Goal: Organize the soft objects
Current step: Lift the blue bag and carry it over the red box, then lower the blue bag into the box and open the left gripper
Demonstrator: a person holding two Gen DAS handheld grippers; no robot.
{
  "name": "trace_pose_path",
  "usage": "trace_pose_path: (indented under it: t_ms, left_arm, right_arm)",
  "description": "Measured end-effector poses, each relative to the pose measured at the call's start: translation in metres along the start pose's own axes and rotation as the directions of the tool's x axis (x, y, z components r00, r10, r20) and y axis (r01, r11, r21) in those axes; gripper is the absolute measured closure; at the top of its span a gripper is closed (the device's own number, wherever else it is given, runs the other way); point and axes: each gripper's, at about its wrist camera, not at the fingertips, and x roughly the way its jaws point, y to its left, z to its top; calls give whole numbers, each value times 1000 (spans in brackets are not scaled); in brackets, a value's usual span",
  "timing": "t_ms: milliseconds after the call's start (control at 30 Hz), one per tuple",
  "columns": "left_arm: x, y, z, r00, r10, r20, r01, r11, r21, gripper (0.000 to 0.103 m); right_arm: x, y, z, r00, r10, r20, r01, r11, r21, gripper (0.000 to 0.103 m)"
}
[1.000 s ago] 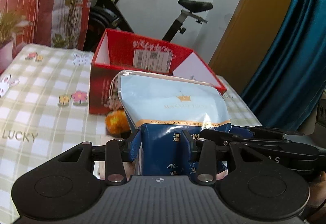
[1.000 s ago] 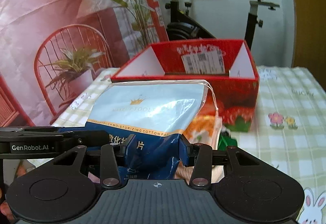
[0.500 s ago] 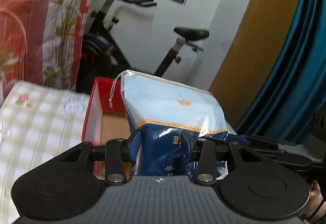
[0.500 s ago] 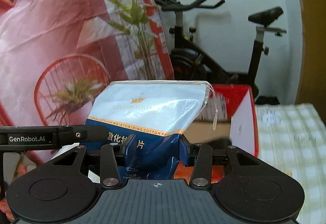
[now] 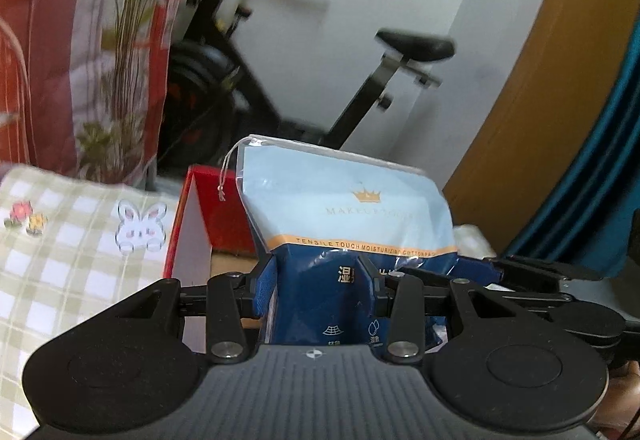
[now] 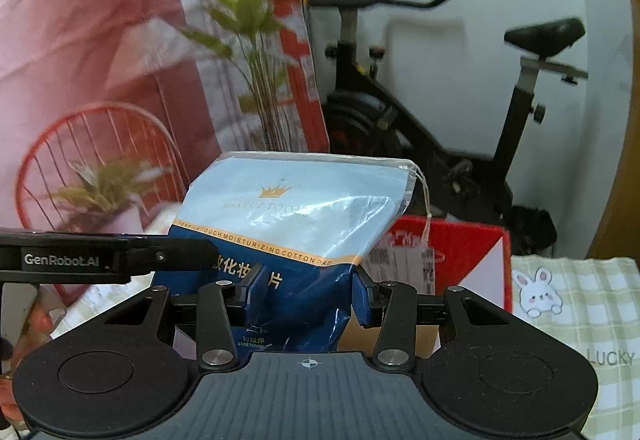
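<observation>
A soft blue and pale-blue cotton-pad pouch (image 5: 348, 215) (image 6: 296, 215) with a gold crown and a drawstring is held up in the air by both grippers. My left gripper (image 5: 316, 276) is shut on its dark lower part, and my right gripper (image 6: 306, 290) pinches the same lower part from the other side. Below and behind the pouch stands an open red cardboard box (image 5: 208, 211) (image 6: 468, 256) with white inner walls and a brown floor; the pouch hangs over its opening. The right gripper's body (image 5: 552, 280) shows in the left wrist view, the left gripper's arm (image 6: 100, 260) in the right wrist view.
The box sits on a green-checked tablecloth (image 5: 60, 252) (image 6: 580, 300) with rabbit and flower prints. Behind the table stand an exercise bike (image 6: 420, 127), a red-and-white backdrop with a plant (image 5: 120, 59), a wooden door edge and a teal curtain (image 5: 592, 179). A person's fingers (image 6: 40, 324) show at left.
Both grippers have carried the pouch forward and slightly up, from in front of the red box to over its opening. The orange toy and box front have dropped out of view.
</observation>
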Motion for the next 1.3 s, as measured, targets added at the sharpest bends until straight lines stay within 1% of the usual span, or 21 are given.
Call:
trace_pose_path:
  t_ms: [133,267,333,533,633,700,733,767,900,1000,1100,1300]
  left_arm:
    - [24,9,-4,996,21,-83,-23,1000,-13,59]
    - [39,17,-8,990,27,-138,-30,999,-26,58]
    - [42,20,-11,988,19,-153,-25,999,-38,58]
    - [49,21,-14,984,27,-176,-32,999,-23,57]
    - [48,20,-14,985,54,-166,-55,998,-3,53]
    - [47,22,-14,984,85,-156,-87,996,-5,50]
    - [45,23,-14,984,87,-154,-90,996,-11,50]
    - [44,25,-14,985,73,-156,-76,997,-18,50]
    - [36,19,-14,985,82,-150,-81,997,16,50]
    - [26,14,-12,988,70,-138,-67,997,31,50]
    - [13,8,-13,991,61,-122,-55,997,55,50]
    - [-17,-3,-17,994,74,-83,-66,993,97,50]
  right_arm:
    - [28,-6,-13,997,-13,-71,14,1000,8,62]
    - [47,-13,-24,991,-16,-133,23,999,48,62]
    - [53,-16,-28,988,-21,-155,31,998,61,62]
    - [62,-23,-35,980,-24,-197,43,995,93,61]
    - [65,-25,-36,976,-48,-214,68,994,90,61]
    - [64,-25,-35,975,-70,-211,89,993,82,57]
    - [62,-27,-35,975,-78,-206,97,992,83,57]
    - [60,-28,-35,976,-82,-202,102,991,87,57]
    - [51,-28,-37,976,-86,-200,105,991,86,57]
    - [42,-26,-38,978,-89,-187,104,992,70,57]
    - [29,-22,-37,981,-94,-167,105,993,56,57]
    - [-6,-12,-37,990,-96,-104,99,995,20,57]
